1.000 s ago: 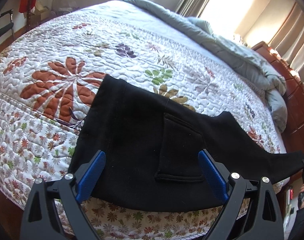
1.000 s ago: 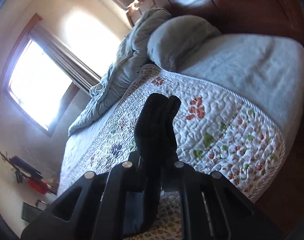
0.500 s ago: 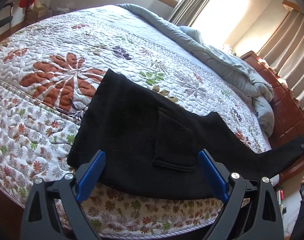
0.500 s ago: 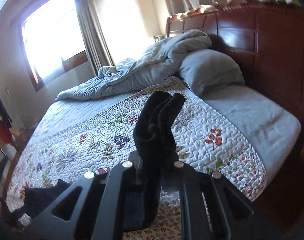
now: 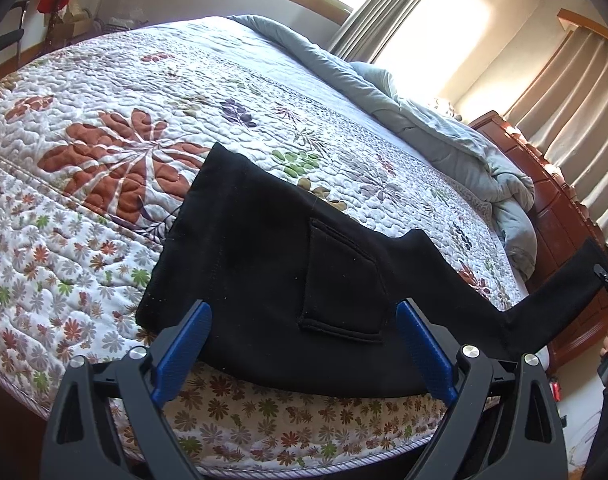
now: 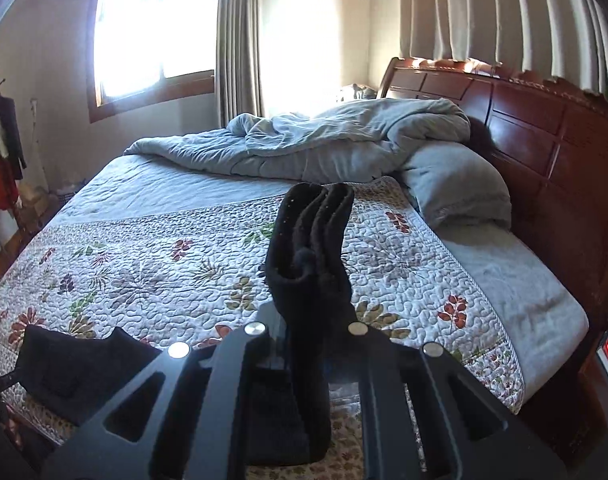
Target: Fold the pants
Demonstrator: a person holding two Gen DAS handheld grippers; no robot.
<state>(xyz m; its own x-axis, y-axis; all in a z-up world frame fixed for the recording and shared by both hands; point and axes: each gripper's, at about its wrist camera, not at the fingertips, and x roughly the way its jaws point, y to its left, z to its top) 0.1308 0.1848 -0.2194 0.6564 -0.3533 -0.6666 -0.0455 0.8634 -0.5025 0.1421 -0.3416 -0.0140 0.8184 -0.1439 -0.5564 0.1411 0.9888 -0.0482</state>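
Black pants [image 5: 264,264] lie on the near edge of the floral quilt [image 5: 144,128], waist end to the left, a back pocket [image 5: 339,280] facing up. The legs run right and rise off the bed to my right gripper [image 5: 607,280] at the far right. My left gripper [image 5: 304,320] is open, its blue pads either side of the seat part, just above the cloth. In the right wrist view my right gripper [image 6: 307,320] is shut on the bunched leg cuffs [image 6: 311,240], held up over the quilt [image 6: 184,264]; the waist end [image 6: 72,364] lies at lower left.
A crumpled grey duvet [image 6: 323,144] and a pillow [image 6: 455,188] lie by the dark wooden headboard [image 6: 543,132]. A window and curtains stand behind the bed. A coat rack [image 6: 4,148] is at the left wall.
My right gripper has swung round and lifted the cuffs higher, level with the bed. The left gripper has drawn back a little and stayed open over the seat of the pants.
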